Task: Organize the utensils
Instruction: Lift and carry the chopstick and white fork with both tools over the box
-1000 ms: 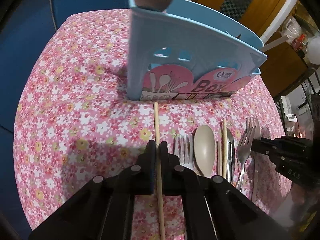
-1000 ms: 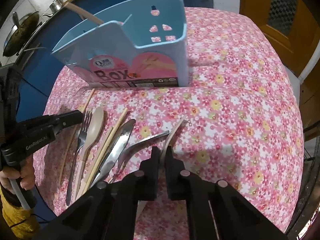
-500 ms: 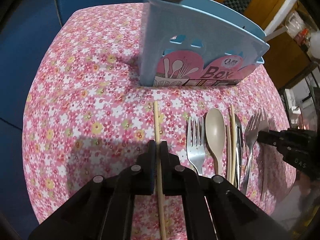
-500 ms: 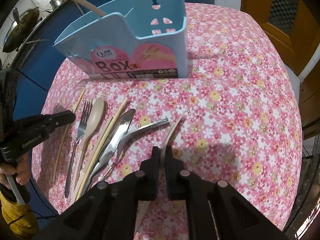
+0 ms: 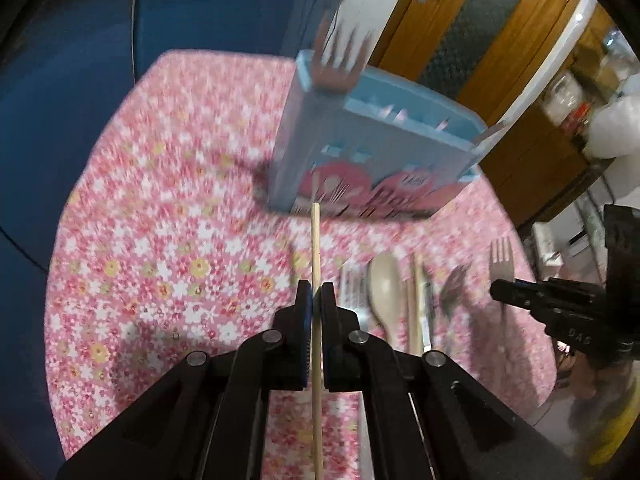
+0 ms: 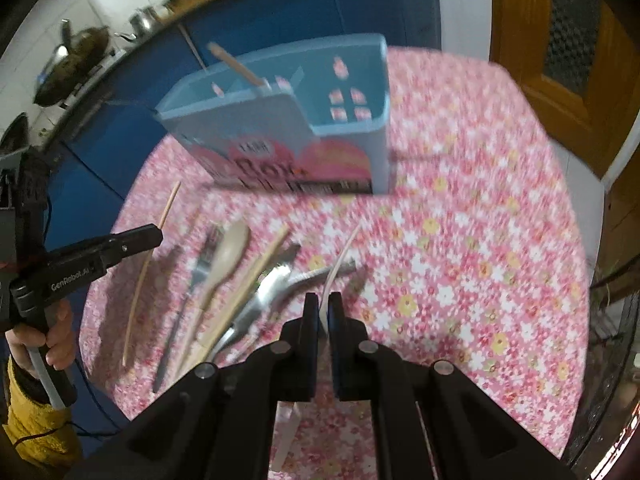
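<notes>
The left gripper (image 5: 316, 294) has its fingers pinching a thin wooden chopstick (image 5: 315, 248) near the middle, so a long part sticks out in front and a long part hangs behind. The right gripper (image 6: 324, 308) pinches the handle of a pale plastic fork (image 6: 340, 258) the same way. Both are lifted off the table (image 6: 460, 240), which wears a pink flowery cloth. The blue box (image 6: 344, 128) for the utensils stands near the far edge of the table, with a fork (image 5: 340, 64) already poking out of one end. The other things, a beige spoon (image 6: 230, 250), a metal fork (image 6: 202, 264), another chopstick (image 6: 248, 284) and some shiny metal ones, lie in a row on the near side. What could go wrong? The chopstick is thin and smooth, so it could swing or slip out if the hand tips it fast. Its long tip could bump the box wall and push the box over. The two grippers could also knock together at the box.
</notes>
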A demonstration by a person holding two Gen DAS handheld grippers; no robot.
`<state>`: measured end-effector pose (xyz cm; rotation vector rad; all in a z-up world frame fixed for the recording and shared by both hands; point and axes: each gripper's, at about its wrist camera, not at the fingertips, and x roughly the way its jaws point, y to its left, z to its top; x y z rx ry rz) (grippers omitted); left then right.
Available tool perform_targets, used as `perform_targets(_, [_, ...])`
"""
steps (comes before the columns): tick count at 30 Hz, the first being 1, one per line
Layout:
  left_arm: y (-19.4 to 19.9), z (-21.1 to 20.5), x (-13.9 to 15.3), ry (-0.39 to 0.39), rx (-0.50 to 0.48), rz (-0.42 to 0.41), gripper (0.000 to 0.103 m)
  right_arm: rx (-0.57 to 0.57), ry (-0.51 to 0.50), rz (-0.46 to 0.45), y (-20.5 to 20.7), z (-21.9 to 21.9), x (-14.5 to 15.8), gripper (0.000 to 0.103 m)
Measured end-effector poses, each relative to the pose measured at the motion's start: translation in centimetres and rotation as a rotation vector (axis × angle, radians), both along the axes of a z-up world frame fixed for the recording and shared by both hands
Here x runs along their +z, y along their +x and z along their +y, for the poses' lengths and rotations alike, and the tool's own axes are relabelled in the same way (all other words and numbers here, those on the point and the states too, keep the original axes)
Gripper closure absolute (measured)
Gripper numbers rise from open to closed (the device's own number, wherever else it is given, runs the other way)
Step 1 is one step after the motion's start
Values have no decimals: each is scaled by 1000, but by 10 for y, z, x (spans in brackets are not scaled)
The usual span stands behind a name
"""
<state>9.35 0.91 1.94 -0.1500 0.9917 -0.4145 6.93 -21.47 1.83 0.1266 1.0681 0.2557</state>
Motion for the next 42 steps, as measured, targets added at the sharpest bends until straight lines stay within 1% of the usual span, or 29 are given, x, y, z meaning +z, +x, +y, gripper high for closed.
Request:
perform_targets(4, [-17,8,26,-45,4,-97,101,-2,-12,-108,-12,3,23,97])
perform_targets(6, [-25,10,38,-61,11,-151,101,-7,-16,-148,-17,6,31,97])
perform_targets(8, [-30,11,47,-66,19,-195,101,-13,-20,-199,-22,6,41,97])
perform_targets(9, [-33,12,54,-68,28,-235,101,-18,-23,-216,-21,9,45,97])
perform_targets(11, [-33,5,63,-66,37,-281,101,-27,-29,-266,-24,9,56,97])
perform_targets(12, [-34,5,70,-66,41,-318,101,-31,-35,-290,-25,11,61,97])
perform_targets(15, [-27,-2,87,-72,56,-380,101,-41,-41,-349,-27,9,74,97])
perform_targets(19, [-15,-8,104,-85,89,-433,101,-51,-36,-407,-21,16,86,97])
perform_targets(22, [-6,-13,118,-96,102,-478,101,-46,-50,-445,-16,19,94,97])
perform_targets(25, [5,-20,130,-101,119,-536,101,-42,-59,-463,-9,19,101,97])
perform_targets(29, [20,-27,141,-109,148,-590,101,-55,-80,-488,4,16,109,97])
perform_targets(33, [36,-31,143,-93,198,-636,101,-91,-110,-540,15,9,116,97])
perform_targets(37, [56,-33,140,-76,248,-682,101,-117,-121,-581,31,3,120,97])
perform_targets(42, [83,-33,128,-90,289,-711,101,-136,-134,-626,56,-2,120,97])
